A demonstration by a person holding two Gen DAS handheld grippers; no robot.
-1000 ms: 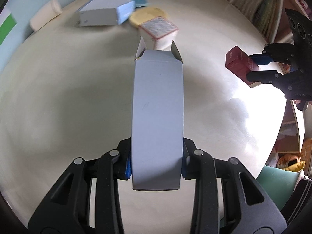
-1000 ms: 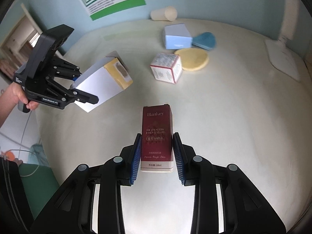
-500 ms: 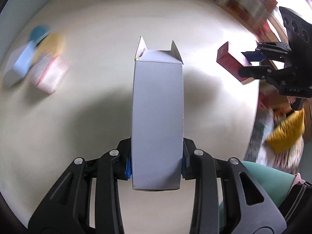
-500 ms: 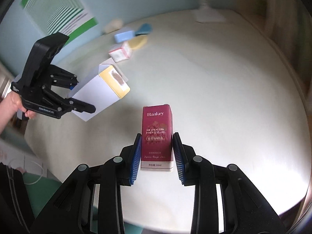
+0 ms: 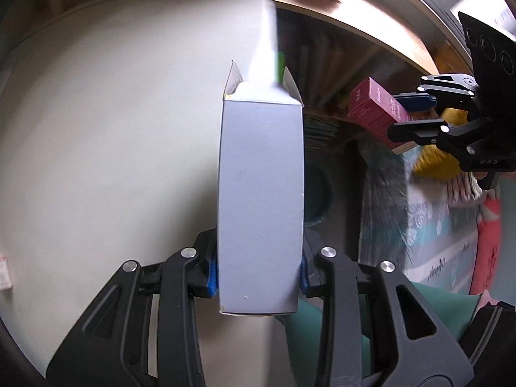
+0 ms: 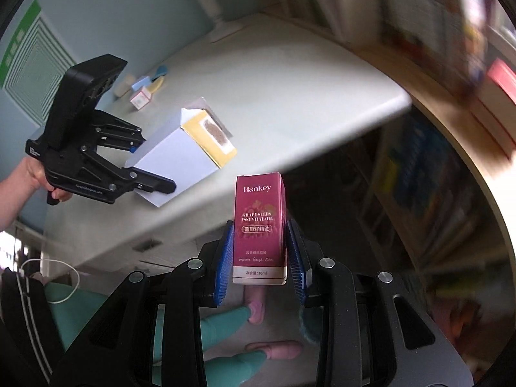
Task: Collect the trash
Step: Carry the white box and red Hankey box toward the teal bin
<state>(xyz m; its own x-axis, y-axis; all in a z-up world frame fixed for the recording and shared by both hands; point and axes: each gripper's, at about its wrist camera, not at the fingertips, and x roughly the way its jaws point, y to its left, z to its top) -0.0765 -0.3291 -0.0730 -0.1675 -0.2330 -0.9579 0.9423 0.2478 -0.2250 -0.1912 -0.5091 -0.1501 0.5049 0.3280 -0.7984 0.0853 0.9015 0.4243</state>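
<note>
Hand-held grippers (image 5: 259, 274) (image 6: 259, 258) clamped on cartons (image 5: 261, 193) (image 6: 259, 229)

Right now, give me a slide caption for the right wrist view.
Right claw grips a maroon grape-seed-oil box past the table edge; left claw holds an open white carton.

A pale round table (image 6: 290, 90) stands beside blurred wooden bookshelves (image 6: 451, 64). A green-striped poster (image 6: 29, 61) hangs on the light blue wall (image 6: 113, 9). Below, 2 pink slippers (image 6: 258, 309) and teal trouser legs (image 6: 222, 322) show.
</note>
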